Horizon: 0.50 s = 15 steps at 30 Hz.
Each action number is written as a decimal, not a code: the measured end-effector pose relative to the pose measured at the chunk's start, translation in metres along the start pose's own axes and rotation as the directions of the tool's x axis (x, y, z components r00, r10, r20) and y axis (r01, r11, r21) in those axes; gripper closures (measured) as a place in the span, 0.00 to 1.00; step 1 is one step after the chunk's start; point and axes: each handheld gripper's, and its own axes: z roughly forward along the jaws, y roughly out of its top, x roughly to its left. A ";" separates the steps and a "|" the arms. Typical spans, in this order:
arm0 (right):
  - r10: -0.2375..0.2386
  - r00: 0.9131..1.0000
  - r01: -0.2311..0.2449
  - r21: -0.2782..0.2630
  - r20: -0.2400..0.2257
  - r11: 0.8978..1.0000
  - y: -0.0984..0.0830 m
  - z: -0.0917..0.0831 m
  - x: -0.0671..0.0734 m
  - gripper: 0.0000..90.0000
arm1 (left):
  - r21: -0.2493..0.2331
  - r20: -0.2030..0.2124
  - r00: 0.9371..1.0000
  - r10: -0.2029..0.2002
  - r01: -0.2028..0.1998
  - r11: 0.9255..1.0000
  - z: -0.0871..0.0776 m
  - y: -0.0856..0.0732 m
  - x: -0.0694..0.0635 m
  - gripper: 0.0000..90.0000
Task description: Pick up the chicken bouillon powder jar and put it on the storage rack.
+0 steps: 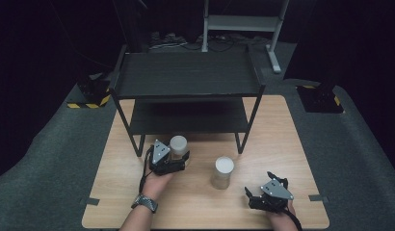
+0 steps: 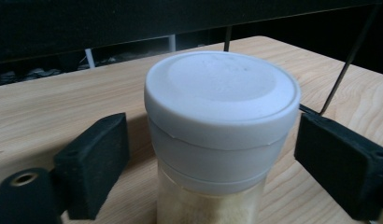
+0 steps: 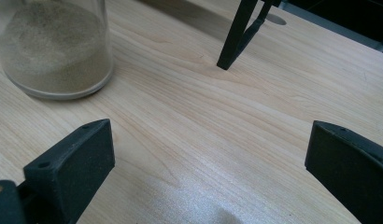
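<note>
So the left tongs point(image 1: 178, 155) are sitting around a jar point(image 1: 178, 146) with a white lid point(image 2: 221, 91), over at about 10 o'clock from the worktop's point(image 1: 282, 144) middle, right in front of the black rack's point(image 1: 186, 77) near-left leg. In the left gripper view the jar stands upright between the two black pads point(image 2: 94, 163), sandy powder showing through the clear wall under the lid. There's a visible gap on both sides, so the pads aren't pressing on it, just bracketing it, spread but not all that wide. The left hand point(image 1: 157, 180) has a watch point(image 1: 144, 202) on the wrist. A second jar point(image 1: 222, 172), same white lid and same sandy fill, stands upright near the middle of the worktop, a bit toward 6 o'clock, well apart from the first one. The right tongs point(image 1: 263, 187) rest low by the near edge at roughly 5 o'clock, spread wide with nothing but bare wood between them. In the right gripper view that second jar's base is up at 10 o'clock and a rack leg point(image 3: 234, 35) stands at 12.
</note>
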 end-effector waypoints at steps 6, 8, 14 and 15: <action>0.000 1.000 0.000 -0.001 0.000 1.000 0.000 0.000 0.000 0.01 | -0.007 0.022 1.000 -0.023 0.023 1.000 0.002 -0.003 0.004 0.24; 0.002 1.000 -0.002 -0.002 -0.001 1.000 0.000 0.000 -0.001 0.01 | -0.013 0.033 0.999 -0.024 0.024 1.000 0.003 -0.005 0.005 0.30; 0.004 1.000 -0.004 -0.003 -0.003 1.000 -0.001 0.000 -0.001 0.01 | -0.037 0.028 0.999 -0.042 0.044 0.998 0.002 -0.011 0.006 0.36; 0.004 1.000 -0.004 -0.003 -0.003 1.000 -0.001 0.000 -0.001 0.01 | -0.037 0.028 0.999 -0.042 0.044 0.998 0.002 -0.011 0.006 0.37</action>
